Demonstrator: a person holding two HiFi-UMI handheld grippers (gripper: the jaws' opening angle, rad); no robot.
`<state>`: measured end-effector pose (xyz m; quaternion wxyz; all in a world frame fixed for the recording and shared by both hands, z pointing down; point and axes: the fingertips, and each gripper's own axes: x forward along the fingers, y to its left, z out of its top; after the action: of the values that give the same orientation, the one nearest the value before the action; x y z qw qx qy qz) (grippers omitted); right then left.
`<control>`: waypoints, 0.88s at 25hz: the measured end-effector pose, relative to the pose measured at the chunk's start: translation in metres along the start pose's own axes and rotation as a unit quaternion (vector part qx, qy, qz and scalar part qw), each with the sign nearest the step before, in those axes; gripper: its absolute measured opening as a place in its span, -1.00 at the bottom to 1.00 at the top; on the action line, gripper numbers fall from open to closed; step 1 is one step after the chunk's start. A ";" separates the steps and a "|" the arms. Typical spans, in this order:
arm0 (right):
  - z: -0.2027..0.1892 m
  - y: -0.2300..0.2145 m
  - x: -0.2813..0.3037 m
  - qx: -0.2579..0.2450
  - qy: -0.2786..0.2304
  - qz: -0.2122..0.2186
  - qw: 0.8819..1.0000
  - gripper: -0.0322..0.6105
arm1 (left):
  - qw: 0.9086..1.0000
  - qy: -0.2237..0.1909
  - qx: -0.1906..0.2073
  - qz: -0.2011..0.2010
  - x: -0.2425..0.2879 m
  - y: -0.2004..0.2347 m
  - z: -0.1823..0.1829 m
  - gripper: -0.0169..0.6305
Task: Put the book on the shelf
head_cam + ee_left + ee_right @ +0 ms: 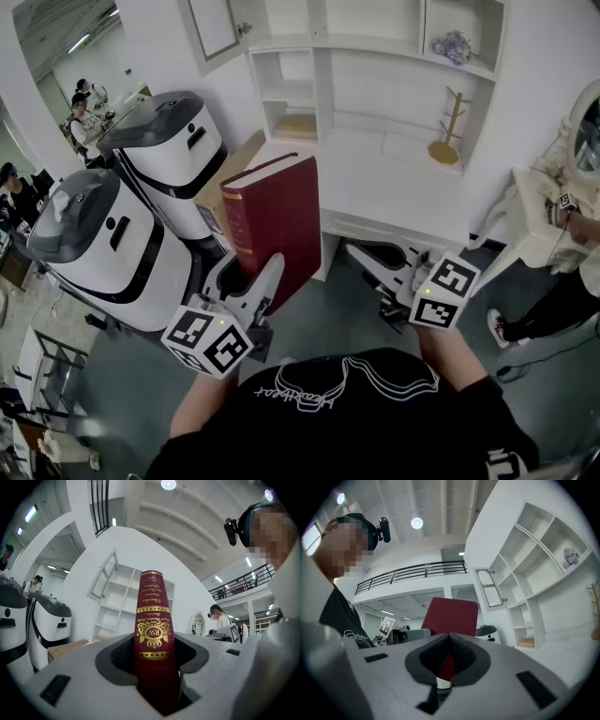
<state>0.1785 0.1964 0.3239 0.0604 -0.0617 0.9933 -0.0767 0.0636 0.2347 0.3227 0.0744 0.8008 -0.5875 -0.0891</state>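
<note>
Between the left gripper's (246,279) jaws is the book (277,225). It's dark red, standing pretty much upright, with the gold-printed spine facing that gripper's camera, and the pads are clamped on its lower end from both sides. So it's up in the air, not on the shelf yet.

Off to that gripper's right is the right gripper (450,639). Its jaws are pressed together with nothing in them, and the book is up past its tips, not touching.

Just left of the left gripper are two white machines (103,244) with grey lids, and a cardboard box (230,169) sits right behind the book.

Ahead of both grippers is a white desk (394,178), with a wooden stand (447,131) on it, further out from the right gripper.

Beyond and above that is the shelf (323,84), all white compartments, with purple flowers (455,45) in the top right one. A few people are way off past the machines on the left.
</note>
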 end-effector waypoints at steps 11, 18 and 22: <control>-0.009 -0.011 -0.008 0.012 0.016 -0.009 1.000 -0.88 | 1.000 -0.003 -0.018 -0.005 0.008 -0.004 -0.001 -0.31; -0.017 -0.013 0.005 0.038 0.018 0.015 0.999 -0.88 | 1.000 -0.001 -0.016 0.003 0.009 0.006 0.002 -0.30; -0.030 -0.022 0.021 0.048 0.026 0.016 0.998 -0.88 | 1.000 0.001 -0.013 0.011 0.014 0.027 0.001 -0.31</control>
<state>0.1563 0.1760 0.3543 0.0384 -0.0408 0.9906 -0.1251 0.0427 0.2138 0.3269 0.0862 0.7934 -0.5949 -0.0955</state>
